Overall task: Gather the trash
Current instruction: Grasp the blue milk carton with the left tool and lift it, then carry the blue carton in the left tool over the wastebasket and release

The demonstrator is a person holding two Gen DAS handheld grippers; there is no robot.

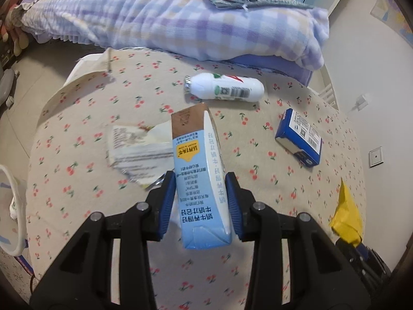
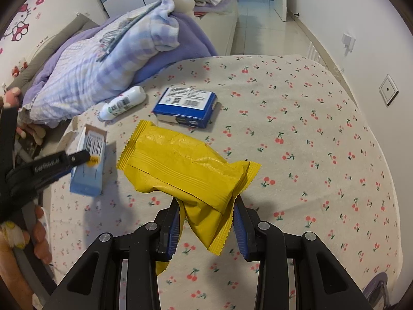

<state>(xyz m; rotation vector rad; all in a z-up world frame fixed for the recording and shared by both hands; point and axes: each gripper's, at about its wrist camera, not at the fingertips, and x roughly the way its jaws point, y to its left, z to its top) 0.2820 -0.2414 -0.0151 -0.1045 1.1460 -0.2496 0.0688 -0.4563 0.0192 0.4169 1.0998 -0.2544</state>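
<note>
On a bed covered with a beige cherry-print sheet (image 1: 296, 193), two hand-held grippers work side by side. From the left wrist view, the left gripper (image 1: 200, 201) has its blue pads on either side of a light blue milk carton (image 1: 198, 178), pressing its two flanks; the carton stands tilted between them, brown top end pointing away from the camera. Just behind the carton lies a blurred pack of tissues (image 1: 139, 149). Further back, a white plastic bottle (image 1: 224, 87) lies on its side, and to the right a blue box (image 1: 300, 138) lies flat, well apart from the bottle. A purple checked blanket (image 1: 180, 18) is heaped at the far edge of the bed.

From the right wrist view, the right gripper (image 2: 206, 222) is clamped on the lower end of a crumpled yellow wrapper (image 2: 185, 170), which spreads up and away from the pads, over the sheet. Beyond it lie the blue box and the white bottle. At the left edge, fingers (image 2: 41, 242) of the person's hand wrap the other gripper's handle.
</note>
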